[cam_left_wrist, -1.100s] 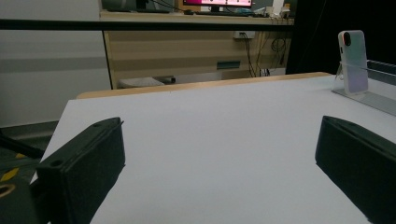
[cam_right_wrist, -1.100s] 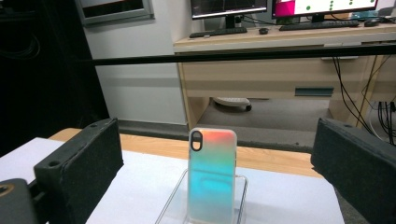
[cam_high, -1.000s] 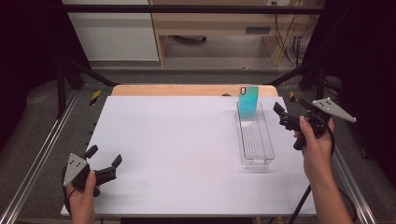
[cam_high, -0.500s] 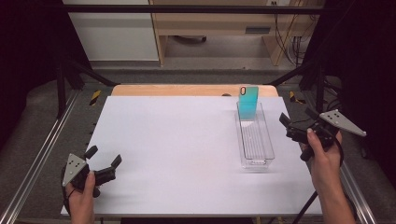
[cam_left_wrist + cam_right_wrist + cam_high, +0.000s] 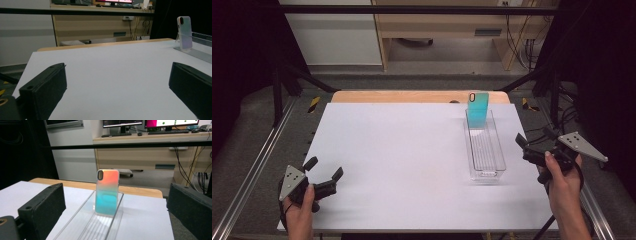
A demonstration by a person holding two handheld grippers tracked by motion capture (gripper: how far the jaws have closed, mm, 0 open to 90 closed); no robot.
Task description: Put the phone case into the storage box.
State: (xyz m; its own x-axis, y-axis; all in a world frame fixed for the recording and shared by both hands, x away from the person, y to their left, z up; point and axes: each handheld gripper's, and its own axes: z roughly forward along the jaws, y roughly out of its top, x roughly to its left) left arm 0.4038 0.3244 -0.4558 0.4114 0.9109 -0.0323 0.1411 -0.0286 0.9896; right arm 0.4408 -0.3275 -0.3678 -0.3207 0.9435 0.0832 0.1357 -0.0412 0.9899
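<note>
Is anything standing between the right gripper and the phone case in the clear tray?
Nothing visible does. The right gripper, jaws open, sits off the table's right edge. The phone case stands upright at the far end of the clear tray; just the tray's low clear wall and bare table lie between.

Phone case standing in the tray

The iridescent case (image 5: 107, 192) is standing upright at the far end of the clear tray (image 5: 82, 225), shimmering orange over teal.
</note>
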